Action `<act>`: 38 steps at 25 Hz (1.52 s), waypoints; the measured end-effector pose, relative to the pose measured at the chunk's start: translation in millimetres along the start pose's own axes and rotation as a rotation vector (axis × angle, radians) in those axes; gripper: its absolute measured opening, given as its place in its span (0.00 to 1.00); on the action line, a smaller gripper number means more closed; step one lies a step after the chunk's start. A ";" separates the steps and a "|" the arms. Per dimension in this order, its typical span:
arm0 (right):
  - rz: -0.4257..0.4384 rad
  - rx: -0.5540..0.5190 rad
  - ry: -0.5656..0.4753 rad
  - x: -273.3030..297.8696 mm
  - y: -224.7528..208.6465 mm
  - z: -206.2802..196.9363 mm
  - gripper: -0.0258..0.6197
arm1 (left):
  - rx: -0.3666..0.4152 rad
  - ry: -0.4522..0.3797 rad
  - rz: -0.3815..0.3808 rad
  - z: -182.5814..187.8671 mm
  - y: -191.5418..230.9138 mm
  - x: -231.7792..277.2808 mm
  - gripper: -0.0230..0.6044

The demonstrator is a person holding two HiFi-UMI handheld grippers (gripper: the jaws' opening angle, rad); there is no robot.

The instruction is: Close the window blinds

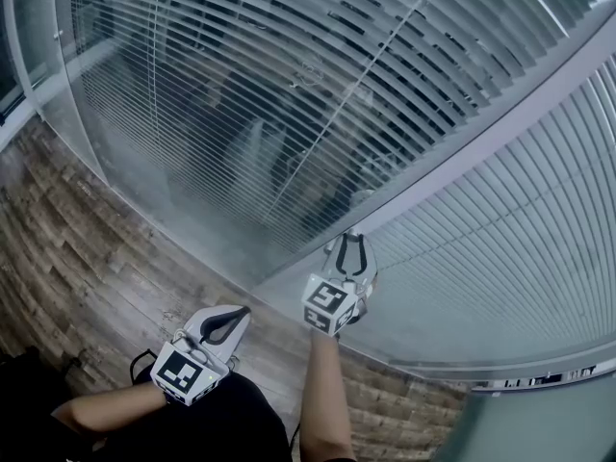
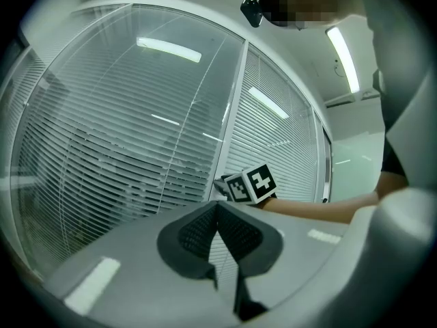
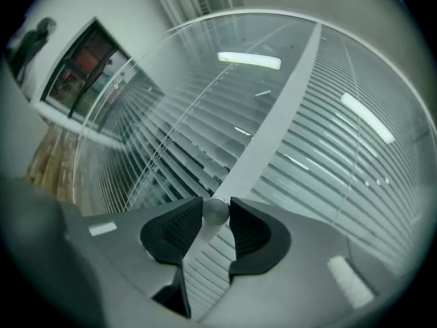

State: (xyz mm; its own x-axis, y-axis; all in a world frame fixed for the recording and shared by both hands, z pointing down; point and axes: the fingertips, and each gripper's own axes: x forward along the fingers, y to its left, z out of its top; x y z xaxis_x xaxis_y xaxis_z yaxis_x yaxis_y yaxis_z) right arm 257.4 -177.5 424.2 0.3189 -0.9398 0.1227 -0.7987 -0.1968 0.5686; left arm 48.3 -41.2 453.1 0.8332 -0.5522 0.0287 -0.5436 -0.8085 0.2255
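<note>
Slatted blinds (image 1: 289,85) hang behind glass, their slats tilted so I can see between them; a second pane of blinds (image 1: 520,239) lies to the right of a pale upright frame bar (image 1: 500,138). My right gripper (image 1: 352,241) is up against that bar. In the right gripper view a small round metal knob (image 3: 216,210) on the bar (image 3: 280,101) sits between the pads (image 3: 179,227), touching both. My left gripper (image 1: 234,318) hangs lower left, away from the glass, with its jaws (image 2: 217,205) shut on nothing.
A wood-plank floor (image 1: 87,258) runs along the foot of the glass wall. The left gripper view shows the right gripper's marker cube (image 2: 251,184) and a bare forearm (image 2: 321,209) reaching to the frame bar. A dark-framed window (image 3: 82,74) stands far left.
</note>
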 end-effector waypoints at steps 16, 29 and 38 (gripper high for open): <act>0.082 1.099 -0.126 0.3 -19.2 -10.1 0.24 | -0.008 -0.004 0.015 2.3 5.5 -4.5 0.04; 0.123 0.373 -0.117 -8.6 -4.1 5.7 0.29 | -0.022 0.019 -0.011 -4.0 0.9 -4.5 0.04; 0.070 0.021 0.015 1.7 -1.2 -2.5 0.26 | -0.039 0.000 -0.018 -0.9 -0.9 -1.9 0.04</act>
State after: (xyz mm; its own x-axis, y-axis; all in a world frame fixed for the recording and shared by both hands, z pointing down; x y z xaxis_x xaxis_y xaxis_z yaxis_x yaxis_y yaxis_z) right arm 260.2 -178.2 425.7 0.2693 -0.9471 0.1743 -0.8301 -0.1366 0.5407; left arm 47.3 -39.2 453.8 0.8429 -0.5375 0.0241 -0.5239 -0.8098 0.2641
